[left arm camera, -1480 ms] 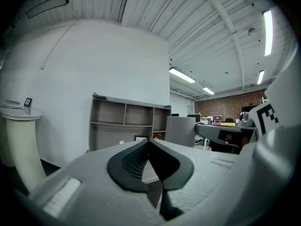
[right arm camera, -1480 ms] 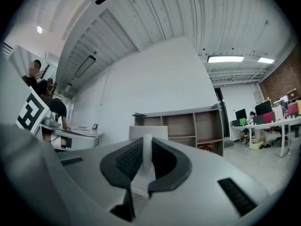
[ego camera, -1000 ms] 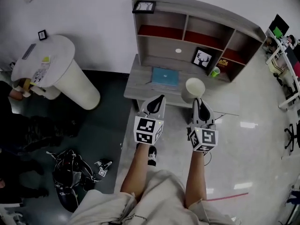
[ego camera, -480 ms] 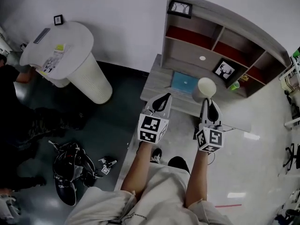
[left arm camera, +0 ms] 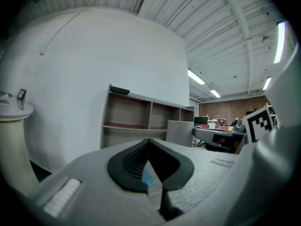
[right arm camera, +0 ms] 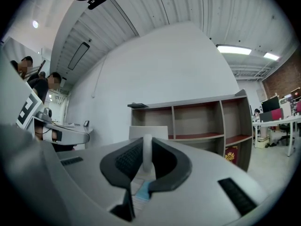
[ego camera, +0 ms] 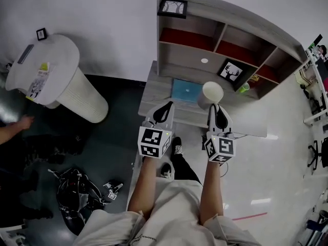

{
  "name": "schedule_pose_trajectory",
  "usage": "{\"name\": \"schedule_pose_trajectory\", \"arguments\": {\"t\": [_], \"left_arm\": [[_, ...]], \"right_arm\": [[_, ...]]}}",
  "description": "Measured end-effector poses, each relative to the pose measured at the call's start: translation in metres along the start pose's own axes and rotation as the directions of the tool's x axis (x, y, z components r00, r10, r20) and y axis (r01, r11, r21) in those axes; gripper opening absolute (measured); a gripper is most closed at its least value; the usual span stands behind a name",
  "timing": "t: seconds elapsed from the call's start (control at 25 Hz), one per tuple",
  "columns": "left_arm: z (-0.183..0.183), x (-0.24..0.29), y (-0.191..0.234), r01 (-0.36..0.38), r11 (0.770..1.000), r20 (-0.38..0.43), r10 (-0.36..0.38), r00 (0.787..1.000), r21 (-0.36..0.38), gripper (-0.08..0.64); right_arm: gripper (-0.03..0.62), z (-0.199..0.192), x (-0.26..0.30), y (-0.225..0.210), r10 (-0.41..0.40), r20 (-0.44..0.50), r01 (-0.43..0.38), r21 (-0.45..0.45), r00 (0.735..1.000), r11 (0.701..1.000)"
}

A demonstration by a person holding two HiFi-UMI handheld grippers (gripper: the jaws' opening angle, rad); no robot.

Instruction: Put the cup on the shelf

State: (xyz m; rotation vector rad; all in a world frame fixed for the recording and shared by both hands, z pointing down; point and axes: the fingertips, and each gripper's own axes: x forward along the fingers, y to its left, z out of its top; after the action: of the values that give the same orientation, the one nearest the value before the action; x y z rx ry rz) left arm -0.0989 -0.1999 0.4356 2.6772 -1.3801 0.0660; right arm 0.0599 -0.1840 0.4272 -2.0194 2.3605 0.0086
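Shelf cubbies (ego camera: 187,60) hold a deer picture (ego camera: 230,70) and a small green cup (ego camera: 244,87).

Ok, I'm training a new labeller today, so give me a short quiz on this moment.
1. True or false: the left gripper holds the cup.
2. Which gripper is closed on the cup? A left, B right, C neither.
3. Fill in: the framed deer picture stands inside the ____.
Key: 1 false, its jaws are shut on nothing. 2 B, the right gripper. 3 shelf.
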Motion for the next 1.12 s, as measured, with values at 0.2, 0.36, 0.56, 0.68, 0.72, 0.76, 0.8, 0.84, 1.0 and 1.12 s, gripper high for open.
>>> {"name": "schedule_pose_trajectory", "arguments": {"t": [0.2,0.36,0.56,0.68,0.72,0.76,0.8,0.84,1.0,1.12], "left_arm": [[0.007,0.028,0.010,0.002,1.000,0.010,-0.002,1.000,-0.005,0.009],[0.011,0.052,0.022,0.000,1.000,0.012,0.000,1.000,-0.017,0.011],[0.016,0.085,0.037,-0.011,1.000,0.004,0.011,1.000,-0.002,0.009],[0.019,0.108,0.044,-0.008,1.000,-0.002,0.008,1.000,0.018,0.011],[0.022,0.116,0.047,-0.009,1.000,-0.003,0.009,1.000,0.019,0.011],[0.024,0.124,0.051,-0.010,1.000,-0.003,0.011,1.000,0.019,0.009],[0.027,0.132,0.053,-0.011,1.000,-0.001,0.011,1.000,0.018,0.011],[0.030,0.139,0.056,-0.012,1.000,0.001,0.012,1.000,0.020,0.009],[0.038,0.165,0.069,-0.038,0.997,-0.006,0.038,0.999,0.064,0.009],[0.038,0.183,0.077,-0.054,0.997,-0.015,0.055,0.998,0.063,0.009]], "right_arm": [[0.044,0.001,0.028,-0.014,-0.008,0.003,0.008,0.001,1.000,1.000],[0.044,-0.001,0.055,-0.022,-0.004,0.006,0.004,0.008,1.000,1.000],[0.044,-0.005,0.092,-0.028,0.018,0.005,-0.018,0.009,1.000,1.000],[0.044,-0.003,0.117,-0.037,0.017,0.012,-0.017,0.014,1.000,1.000],[0.044,-0.003,0.125,-0.040,0.015,0.014,-0.015,0.016,1.000,1.000],[0.044,-0.002,0.134,-0.043,0.014,0.015,-0.014,0.019,1.000,1.000],[0.044,-0.001,0.142,-0.046,0.014,0.015,-0.014,0.020,1.000,1.000],[0.044,0.000,0.150,-0.048,0.014,0.015,-0.015,0.021,1.000,1.000],[0.044,0.003,0.186,-0.053,0.032,0.015,-0.032,0.020,0.999,0.999],[0.044,0.005,0.210,-0.057,0.050,0.013,-0.050,0.017,0.999,0.999]]}}
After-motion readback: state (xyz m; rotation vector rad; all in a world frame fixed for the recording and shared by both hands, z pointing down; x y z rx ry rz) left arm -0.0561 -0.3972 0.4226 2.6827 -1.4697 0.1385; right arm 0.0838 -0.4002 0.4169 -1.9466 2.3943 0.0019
